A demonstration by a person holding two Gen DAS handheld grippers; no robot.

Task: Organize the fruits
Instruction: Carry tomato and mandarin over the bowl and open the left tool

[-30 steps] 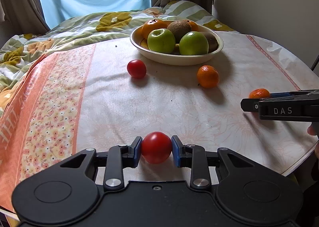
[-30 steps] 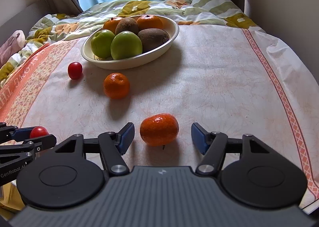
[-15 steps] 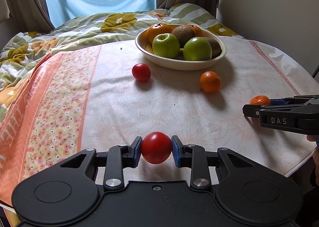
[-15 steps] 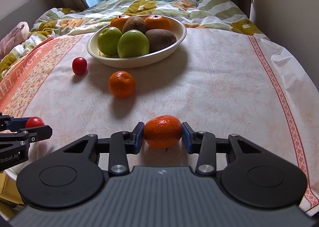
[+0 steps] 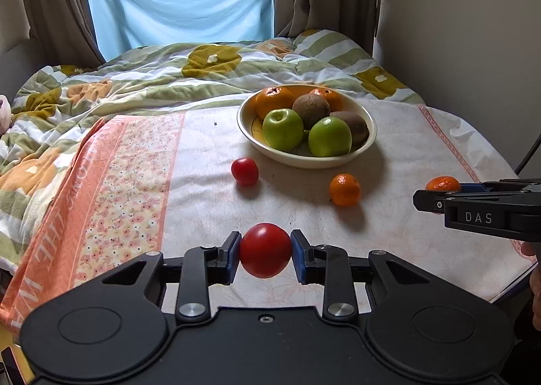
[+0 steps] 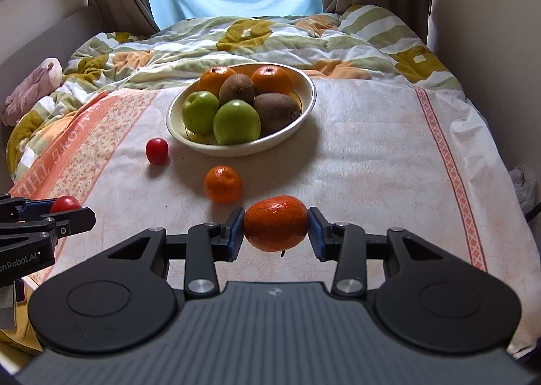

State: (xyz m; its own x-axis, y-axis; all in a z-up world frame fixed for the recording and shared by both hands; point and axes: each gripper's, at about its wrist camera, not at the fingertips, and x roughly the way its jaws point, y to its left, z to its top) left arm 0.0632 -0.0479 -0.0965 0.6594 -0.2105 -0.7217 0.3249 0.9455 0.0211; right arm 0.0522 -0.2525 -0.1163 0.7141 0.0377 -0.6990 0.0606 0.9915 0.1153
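Observation:
My left gripper (image 5: 265,251) is shut on a red tomato (image 5: 265,249) and holds it above the near edge of the table. My right gripper (image 6: 275,227) is shut on an orange mandarin (image 6: 275,222), also lifted off the cloth. A cream bowl (image 5: 367,141) at the far middle holds green apples (image 5: 329,136), kiwis and oranges; it also shows in the right wrist view (image 6: 306,111). A second tomato (image 5: 245,171) and a second mandarin (image 5: 345,189) lie loose on the cloth in front of the bowl.
The table (image 6: 389,161) carries a white and orange floral cloth. Behind it lies a bed with a patterned quilt (image 5: 169,77), then curtains and a window. A wall stands close on the right. A plush toy (image 6: 30,90) lies at far left.
My right gripper closed on the mandarin and lifted it. Both grippers rose with their fruit, so the table looks farther below.

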